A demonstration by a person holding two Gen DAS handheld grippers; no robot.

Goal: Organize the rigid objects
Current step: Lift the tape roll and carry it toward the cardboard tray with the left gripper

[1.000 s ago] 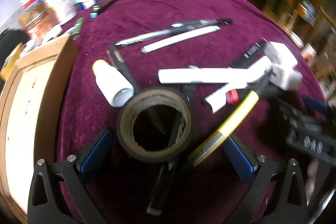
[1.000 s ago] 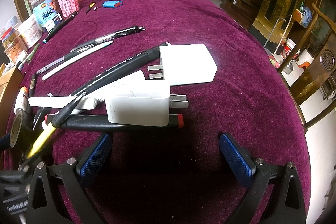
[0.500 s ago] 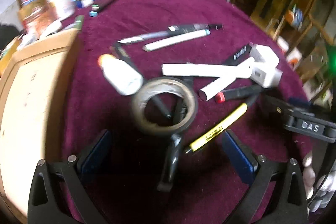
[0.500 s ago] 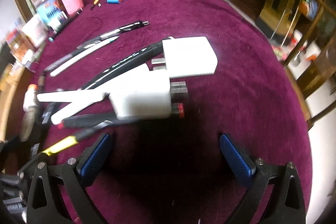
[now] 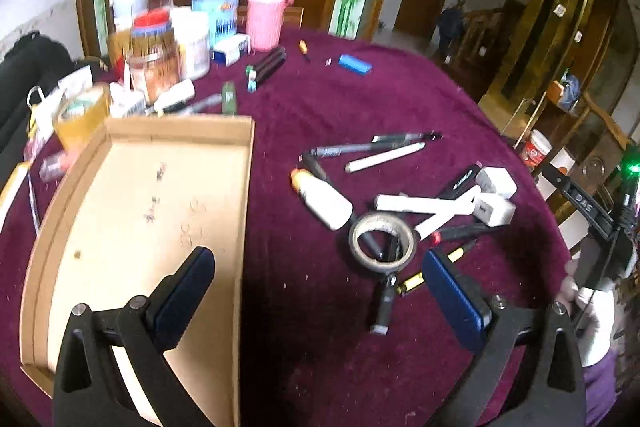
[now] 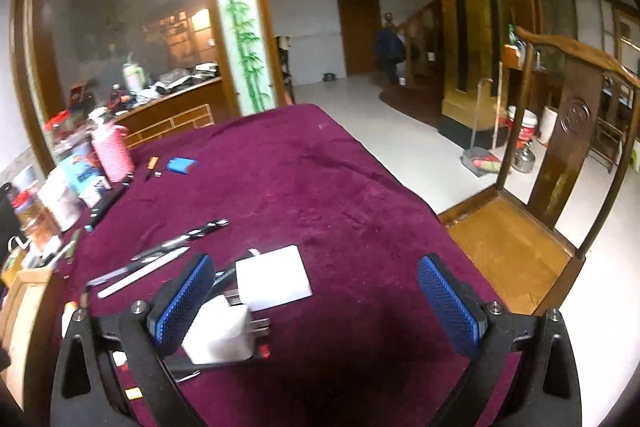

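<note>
Grey-brown tape roll [image 5: 382,242] lies flat atop crossed pens [image 5: 390,279].

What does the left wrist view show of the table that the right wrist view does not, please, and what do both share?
Only the left wrist view shows the roll of tape, the white glue bottle and the inside of the cardboard tray. Only the right wrist view shows the wooden chair beside the table. Both show the two white chargers, the pink jar and the blue lighter.
</note>
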